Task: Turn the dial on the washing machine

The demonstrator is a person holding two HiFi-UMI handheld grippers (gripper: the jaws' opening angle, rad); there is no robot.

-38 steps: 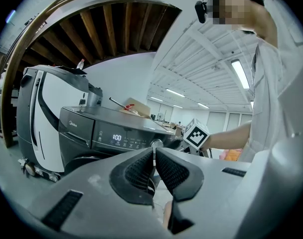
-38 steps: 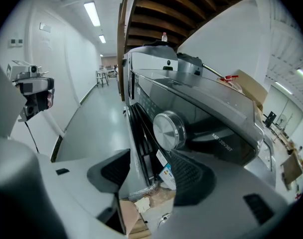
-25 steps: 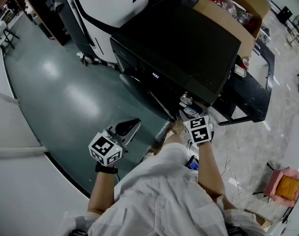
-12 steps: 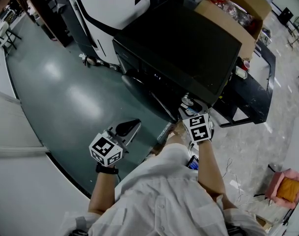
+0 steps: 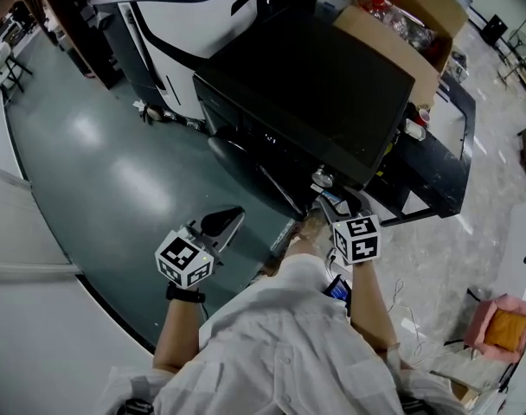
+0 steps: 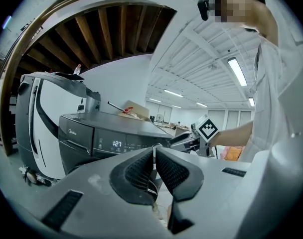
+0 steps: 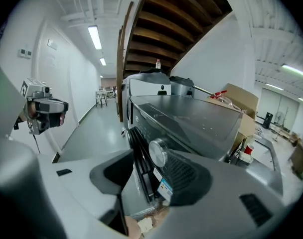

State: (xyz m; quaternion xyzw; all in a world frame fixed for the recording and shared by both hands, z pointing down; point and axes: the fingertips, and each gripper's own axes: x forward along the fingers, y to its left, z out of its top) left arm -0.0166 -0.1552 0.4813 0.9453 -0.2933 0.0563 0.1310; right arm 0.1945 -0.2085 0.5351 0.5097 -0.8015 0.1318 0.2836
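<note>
Right gripper view: the right gripper (image 7: 146, 161) has its jaws spread wide and empty. The silver dial (image 7: 158, 152) sits at frame centre, just at the tip of the right-hand jaw and not yet bracketed. It is on the washer's (image 7: 201, 116) front panel. The left gripper (image 6: 154, 152), at lower centre of its own view, is clenched on nothing, well apart from the dial. This looks like the approach. Next, advance until both jaws flank the dial, close, then twist.
</note>
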